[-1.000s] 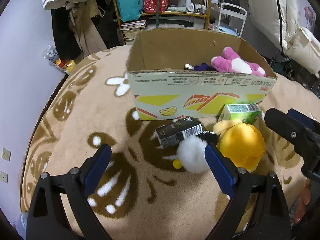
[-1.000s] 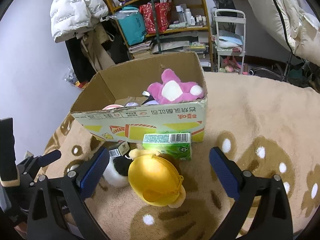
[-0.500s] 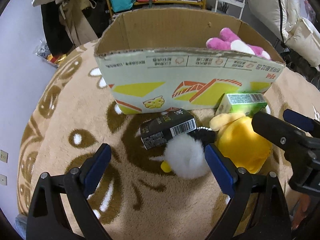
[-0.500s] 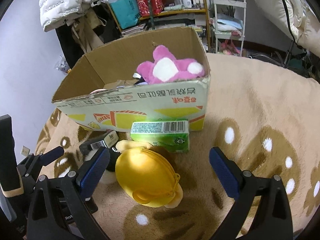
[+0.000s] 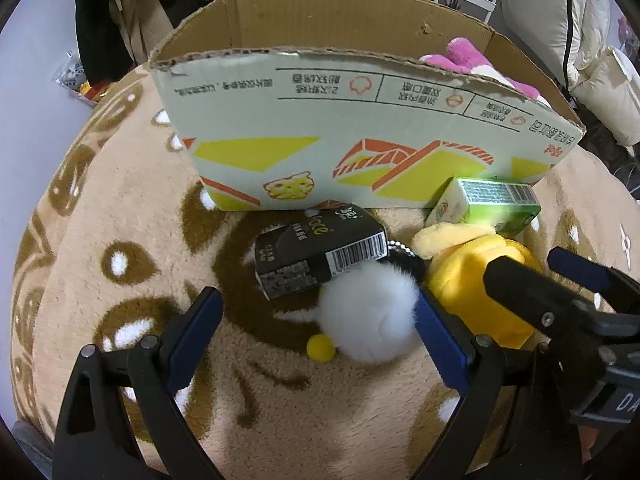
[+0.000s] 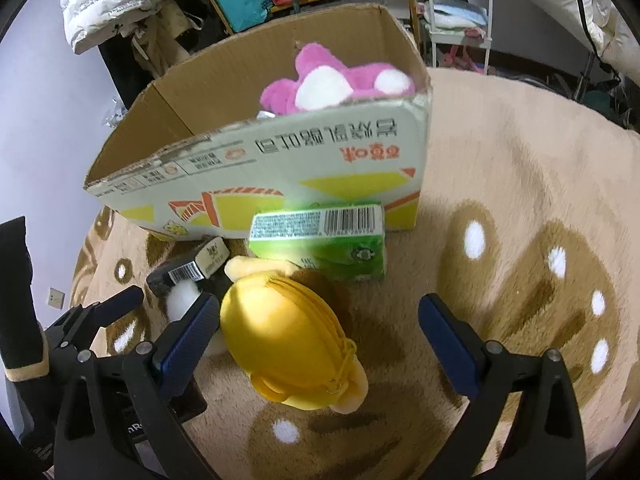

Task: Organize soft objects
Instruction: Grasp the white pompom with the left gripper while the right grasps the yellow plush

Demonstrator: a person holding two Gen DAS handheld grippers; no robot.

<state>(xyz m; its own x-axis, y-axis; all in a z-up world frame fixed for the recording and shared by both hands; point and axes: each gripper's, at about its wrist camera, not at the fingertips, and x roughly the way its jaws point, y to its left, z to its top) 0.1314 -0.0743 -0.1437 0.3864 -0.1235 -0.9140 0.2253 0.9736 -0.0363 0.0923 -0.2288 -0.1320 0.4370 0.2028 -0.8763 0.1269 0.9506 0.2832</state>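
Note:
A white fluffy pompom (image 5: 370,316) with a small yellow ball lies on the patterned rug, between the open fingers of my left gripper (image 5: 316,338), near the right finger. A yellow plush pouch (image 6: 288,342) lies beside it; my right gripper (image 6: 320,334) is open with the pouch between its fingers, close to the left one. The pouch also shows in the left wrist view (image 5: 472,284). A cardboard box (image 6: 280,168) stands behind, with a pink plush toy (image 6: 332,84) inside.
A black carton (image 5: 320,254) and a green carton (image 6: 320,240) lie against the box front. The beige and brown rug (image 6: 520,220) stretches right. Shelves, a cart and hanging clothes stand behind the box.
Both grippers have moved forward and down toward the rug. The pompom now sits between the left fingers and the yellow pouch between the right fingers. Both stay open.

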